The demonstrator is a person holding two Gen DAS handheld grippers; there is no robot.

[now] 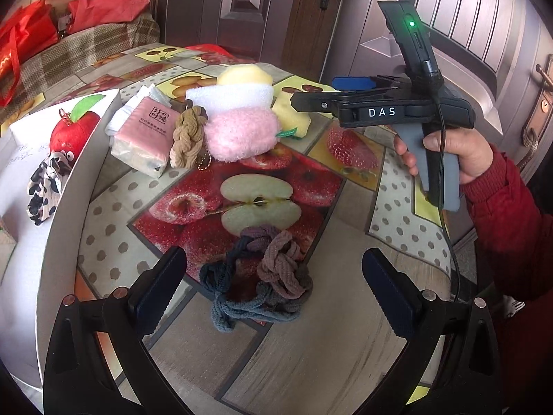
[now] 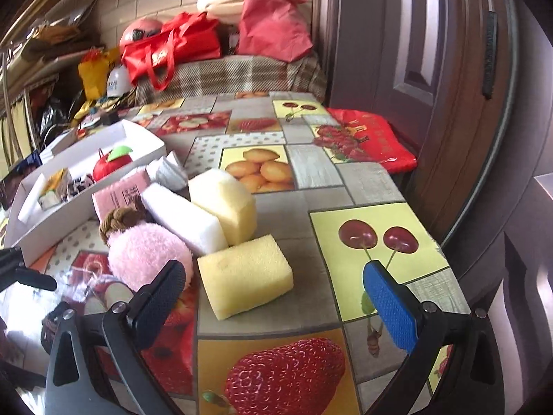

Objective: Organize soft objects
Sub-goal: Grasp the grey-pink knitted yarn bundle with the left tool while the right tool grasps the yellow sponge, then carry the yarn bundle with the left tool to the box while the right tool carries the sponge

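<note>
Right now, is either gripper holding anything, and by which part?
Nothing is held. The left gripper is open around the braided hair ties; the right gripper is open near the yellow sponge.

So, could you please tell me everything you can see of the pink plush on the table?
The pink plush is a fluffy, rounded lump of pale pink fuzzy fabric with a small green tag at one end. It lies on the fruit-print tablecloth, pressed against the white sponge behind and the tan braided tie beside it. No claw touches it.
</note>
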